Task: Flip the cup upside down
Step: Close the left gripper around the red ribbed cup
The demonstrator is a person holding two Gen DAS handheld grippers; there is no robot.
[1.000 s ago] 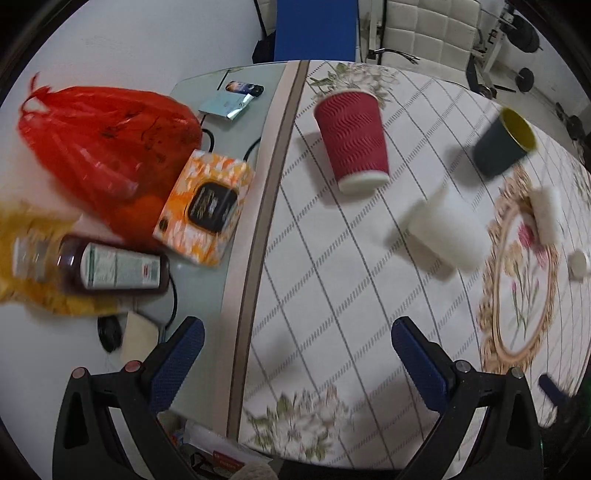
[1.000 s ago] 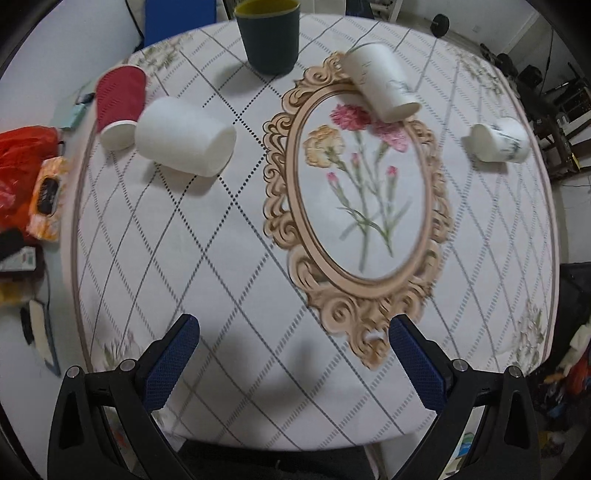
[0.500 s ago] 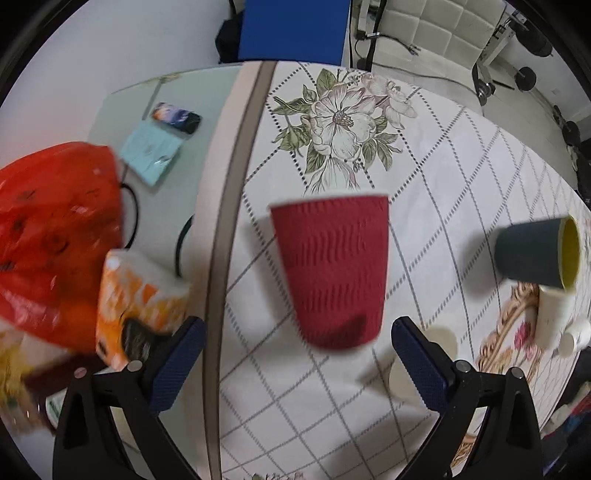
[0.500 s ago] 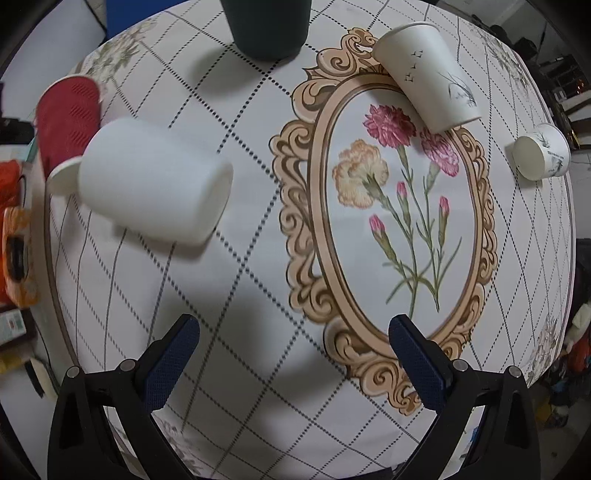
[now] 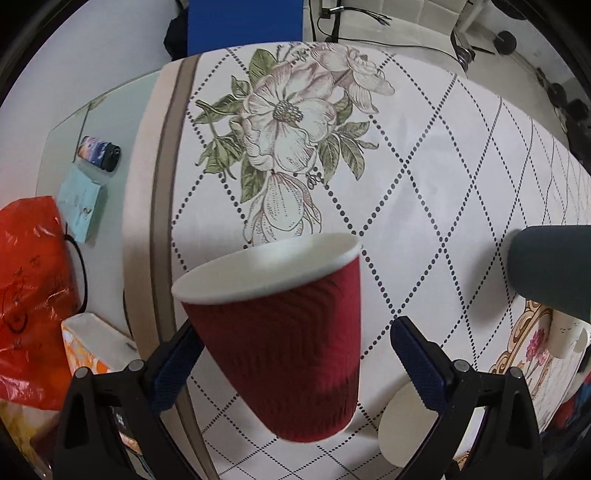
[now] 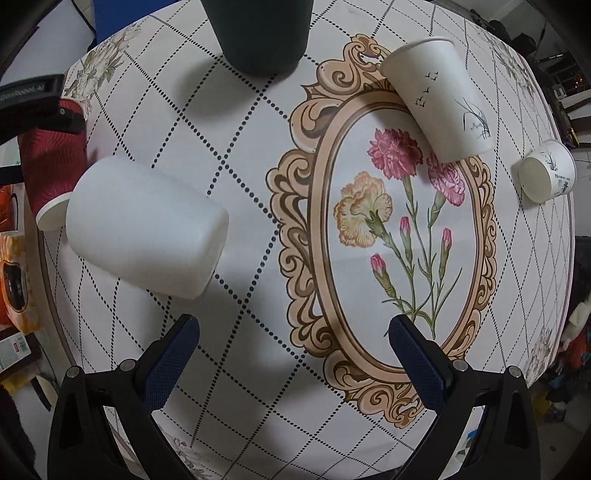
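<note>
The left gripper (image 5: 291,354) is spreading its fingers wide around the red paper cup (image 5: 284,339), sitting between them on the table (image 5: 424,155); light, crushable, best pinched gently mid-wall. The right gripper (image 6: 291,354) is hovering wide, empty.

Left wrist view: close, looking down along its fingers at red cup (image 5: 280,343) near tablecloth (image 5: 424,155) edge. Right wrist view: higher, steeply down over table centre. Shared: red cup (image 6: 51,166), white cup (image 6: 144,229), dark cup (image 6: 258,33).
</note>
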